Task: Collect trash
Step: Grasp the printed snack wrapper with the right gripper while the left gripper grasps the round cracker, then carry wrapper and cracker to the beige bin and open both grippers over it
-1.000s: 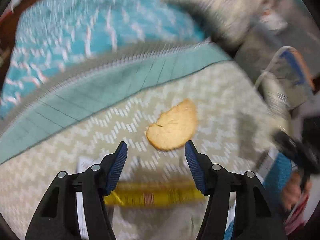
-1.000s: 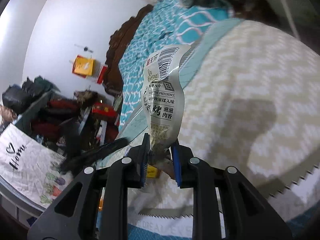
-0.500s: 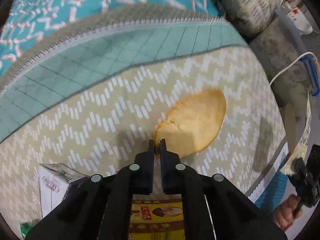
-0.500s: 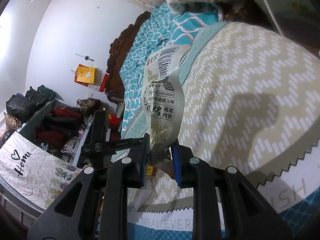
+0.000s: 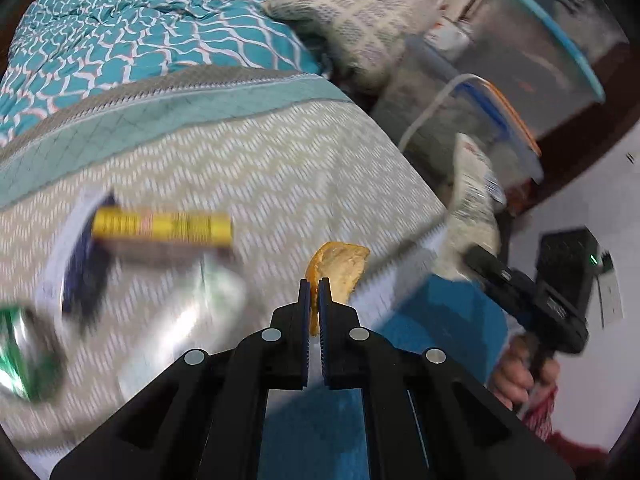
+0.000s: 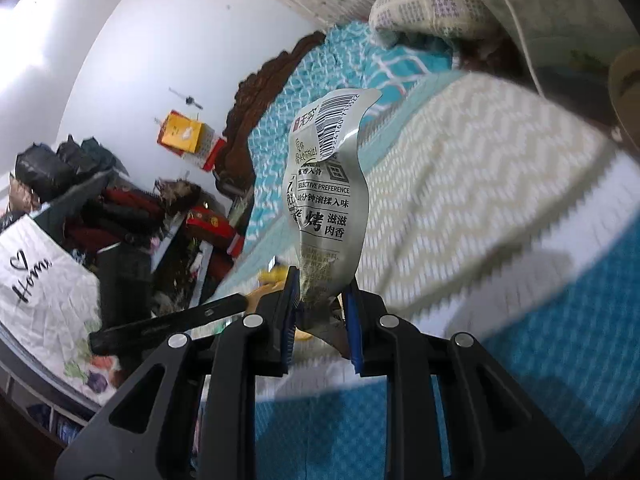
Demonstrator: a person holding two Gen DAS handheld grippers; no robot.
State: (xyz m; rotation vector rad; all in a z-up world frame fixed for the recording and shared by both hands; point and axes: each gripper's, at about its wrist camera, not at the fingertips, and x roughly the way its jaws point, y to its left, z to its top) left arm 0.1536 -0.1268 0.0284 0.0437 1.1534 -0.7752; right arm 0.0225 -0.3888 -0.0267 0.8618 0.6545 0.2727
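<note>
Left gripper (image 5: 314, 292): jaws closed down to a thin slit, pinching the near edge of a tan, curled peel-like scrap (image 5: 340, 270). The scrap stands up past the fingertips, clear of the bed, its far end free. What the scrap is exactly cannot be told.

Right gripper (image 6: 322, 300): jaws clamped on the lower end of a silver snack wrapper (image 6: 326, 200). The wrapper rises upright from the pads, crumpled at the grip, barcode and black print facing the camera, top corner curled over.

Beyond the left fingertips: cream zigzag blanket (image 5: 248, 176) covering the bed, with a toothed white border running into a blue patterned cover (image 5: 440, 312) below. On the blanket, left of the gripper, a yellow box (image 5: 162, 226), blurred, lying flat; beside it a dark-blue-and-white packet (image 5: 80, 264); at the far left edge a green can-like item (image 5: 24, 356), too blurred to name. Farther up the bed, a teal quilt (image 5: 140, 36) and a printed pillow (image 5: 352, 20).

Right edge of the left wrist view: the person's hand (image 5: 520, 376) around the handle of the other gripper, wrapper visible above it.

Right wrist view, background: white wall, dark carved headboard (image 6: 260, 108), cluttered shelves at left.
</note>
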